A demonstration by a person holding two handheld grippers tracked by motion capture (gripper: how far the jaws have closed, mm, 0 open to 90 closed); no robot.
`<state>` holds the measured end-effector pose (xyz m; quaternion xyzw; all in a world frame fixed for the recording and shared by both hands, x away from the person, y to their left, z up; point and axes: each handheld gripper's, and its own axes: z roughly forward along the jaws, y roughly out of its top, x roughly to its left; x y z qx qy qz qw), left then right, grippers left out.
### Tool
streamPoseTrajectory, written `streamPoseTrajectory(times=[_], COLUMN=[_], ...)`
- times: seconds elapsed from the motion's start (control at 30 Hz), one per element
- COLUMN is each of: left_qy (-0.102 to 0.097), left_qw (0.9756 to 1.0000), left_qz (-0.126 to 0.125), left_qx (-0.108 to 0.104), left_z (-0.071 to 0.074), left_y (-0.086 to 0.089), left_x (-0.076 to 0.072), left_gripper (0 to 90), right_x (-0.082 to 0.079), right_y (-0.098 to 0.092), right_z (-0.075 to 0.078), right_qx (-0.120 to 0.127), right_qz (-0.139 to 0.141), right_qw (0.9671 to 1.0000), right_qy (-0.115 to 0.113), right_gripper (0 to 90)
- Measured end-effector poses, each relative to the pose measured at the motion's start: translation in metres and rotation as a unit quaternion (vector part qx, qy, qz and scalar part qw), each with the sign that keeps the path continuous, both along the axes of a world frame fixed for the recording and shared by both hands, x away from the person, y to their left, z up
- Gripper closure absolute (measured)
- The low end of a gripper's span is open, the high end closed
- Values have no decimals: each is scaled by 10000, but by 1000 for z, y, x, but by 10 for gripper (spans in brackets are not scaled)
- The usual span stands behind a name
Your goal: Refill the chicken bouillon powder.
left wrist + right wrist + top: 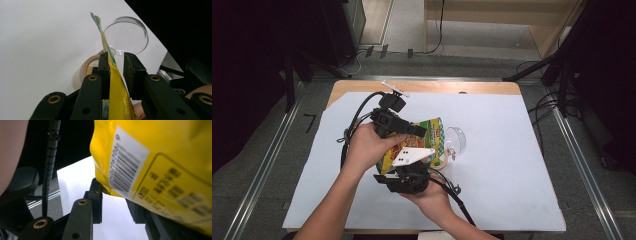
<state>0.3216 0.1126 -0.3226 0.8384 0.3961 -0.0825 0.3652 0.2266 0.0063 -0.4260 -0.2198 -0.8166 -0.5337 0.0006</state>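
White sheet (512, 165) covers the table, bare to the right. Left gripper (116, 58) pinches the yellow bag (432, 137) by its top edge; right gripper (116, 195) clamps its bottom corner. Glass jar (126, 35) lies just beyond, tape roll (86, 67) beside.

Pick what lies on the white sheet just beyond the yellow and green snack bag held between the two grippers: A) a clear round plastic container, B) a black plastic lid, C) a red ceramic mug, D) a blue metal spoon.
A: a clear round plastic container lies just past the yellow and green snack bag.
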Motion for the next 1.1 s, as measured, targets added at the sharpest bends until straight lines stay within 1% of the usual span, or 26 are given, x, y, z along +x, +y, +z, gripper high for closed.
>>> streamPoseTrajectory(times=[0.2,0.5,0.77,1.1], left_qy=[-32,-29,-51,-62], left_qw=[10000,10000,10000,10000], left_qz=[-19,-12,-15,-5], left_qx=[25,17,24,46], left_z=[1,1,2,0], left_y=[-1,-1,-1,-1], left_x=[-1,-1,-1,-1], left_gripper=[766,766,766,765], right_x=[0,0,-1,-1], right_y=[-1,-1,-1,-1], right_z=[-1,0,2,2], right_qx=[7,18,14,11], right_qz=[12,18,13,25], right_qw=[10000,10000,10000,10000], right_qy=[21,35,4,74], right_gripper=[691,691,691,691])
